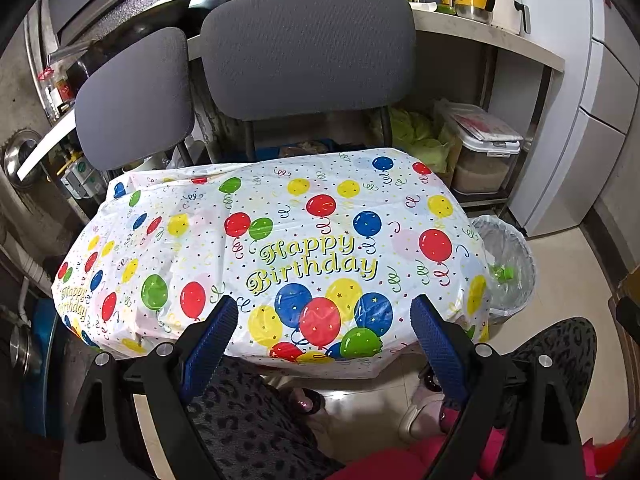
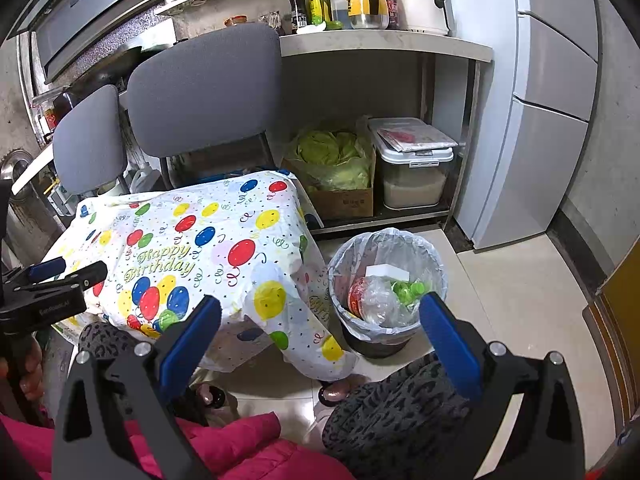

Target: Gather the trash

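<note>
A small table under a balloon "Happy Birthday" cloth (image 1: 280,248) fills the left wrist view; no trash shows on it. It also shows in the right wrist view (image 2: 208,240). A trash bin (image 2: 436,258) with a clear liner stands on the floor right of the table and holds a crushed plastic bottle (image 2: 376,300), green caps and a white box. The bin's edge shows in the left wrist view (image 1: 516,252). My left gripper (image 1: 324,320) is open and empty over the table's near edge. My right gripper (image 2: 320,316) is open and empty, near the bin.
Two grey chairs (image 1: 308,48) stand behind the table. A counter shelf (image 2: 384,44) holds bottles and an appliance; below it are a cardboard box of cabbage (image 2: 340,168) and a plastic container (image 2: 416,168). A fridge (image 2: 552,120) stands at the right. My knees are below.
</note>
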`<act>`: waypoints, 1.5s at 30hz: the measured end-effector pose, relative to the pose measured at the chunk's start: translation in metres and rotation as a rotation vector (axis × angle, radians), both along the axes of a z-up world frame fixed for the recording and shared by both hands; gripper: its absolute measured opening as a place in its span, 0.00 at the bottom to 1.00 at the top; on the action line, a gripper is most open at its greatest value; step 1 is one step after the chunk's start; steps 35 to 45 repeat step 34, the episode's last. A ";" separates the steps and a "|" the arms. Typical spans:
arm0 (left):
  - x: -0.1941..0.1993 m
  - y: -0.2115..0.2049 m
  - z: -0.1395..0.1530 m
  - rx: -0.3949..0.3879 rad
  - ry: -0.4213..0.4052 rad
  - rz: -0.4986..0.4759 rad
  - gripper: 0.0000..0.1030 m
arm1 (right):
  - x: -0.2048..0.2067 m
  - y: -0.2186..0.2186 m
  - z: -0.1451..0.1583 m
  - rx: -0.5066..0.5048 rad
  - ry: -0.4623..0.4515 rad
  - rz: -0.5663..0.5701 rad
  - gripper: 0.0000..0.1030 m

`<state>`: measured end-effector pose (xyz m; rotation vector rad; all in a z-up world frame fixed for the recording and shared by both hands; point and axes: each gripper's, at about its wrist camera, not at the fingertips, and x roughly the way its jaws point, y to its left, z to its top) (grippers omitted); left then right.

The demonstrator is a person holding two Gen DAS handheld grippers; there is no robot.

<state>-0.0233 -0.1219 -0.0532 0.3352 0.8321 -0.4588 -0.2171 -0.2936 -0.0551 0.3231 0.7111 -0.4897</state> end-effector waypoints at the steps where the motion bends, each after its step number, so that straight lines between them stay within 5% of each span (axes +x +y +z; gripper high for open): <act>1: -0.001 0.000 0.000 -0.001 0.000 -0.001 0.85 | 0.000 0.000 0.000 -0.001 0.000 0.000 0.94; 27: -0.001 -0.003 0.000 -0.002 -0.004 0.005 0.85 | 0.001 -0.001 -0.001 0.000 0.004 0.004 0.94; 34: 0.018 0.011 -0.007 -0.043 0.010 0.049 0.85 | 0.042 0.005 -0.005 -0.031 0.028 0.096 0.94; 45: 0.018 0.011 -0.007 -0.043 0.010 0.049 0.85 | 0.042 0.005 -0.005 -0.031 0.028 0.096 0.94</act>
